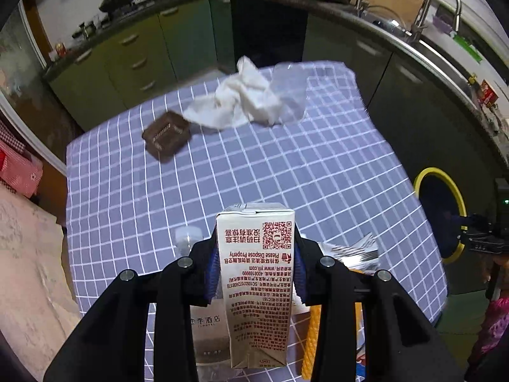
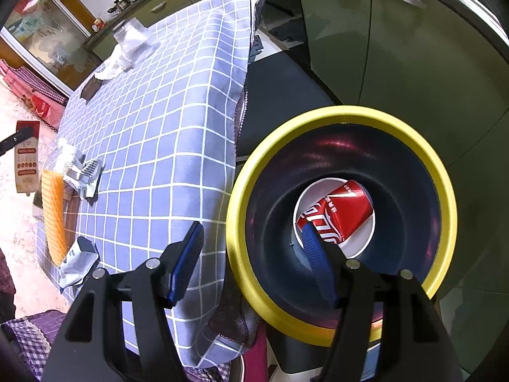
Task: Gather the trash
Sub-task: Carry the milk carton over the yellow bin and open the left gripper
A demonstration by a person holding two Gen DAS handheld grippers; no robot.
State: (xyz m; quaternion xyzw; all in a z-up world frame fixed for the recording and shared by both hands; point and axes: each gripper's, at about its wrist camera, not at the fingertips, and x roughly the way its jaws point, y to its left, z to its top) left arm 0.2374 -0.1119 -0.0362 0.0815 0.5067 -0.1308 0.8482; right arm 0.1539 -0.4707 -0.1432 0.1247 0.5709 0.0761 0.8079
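Observation:
A beige milk carton [image 1: 254, 286] with red print and a QR code hangs above the table, and my left gripper [image 1: 256, 254] is shut on it, a blue pad on each side. The right wrist view shows the same carton [image 2: 27, 156] at the far left. A dark bin with a yellow rim [image 2: 445, 191] stands beside the table, and a red cola can [image 2: 337, 216] lies on its white bottom. My right gripper [image 2: 251, 227] hovers open over the near side of the bin with nothing between its fingers. The bin's rim [image 1: 458, 216] also shows at the right of the left wrist view.
On the blue check tablecloth [image 1: 286, 175] lie a crumpled white tissue [image 1: 241, 102], a clear cup [image 1: 289, 92], a brown box [image 1: 166, 135], a silver wrapper [image 1: 353, 253], an orange ribbed piece [image 2: 52, 210], a plastic bottle [image 1: 206, 328] and a white pouch [image 2: 78, 264]. Green kitchen cabinets [image 1: 133, 63] ring the table.

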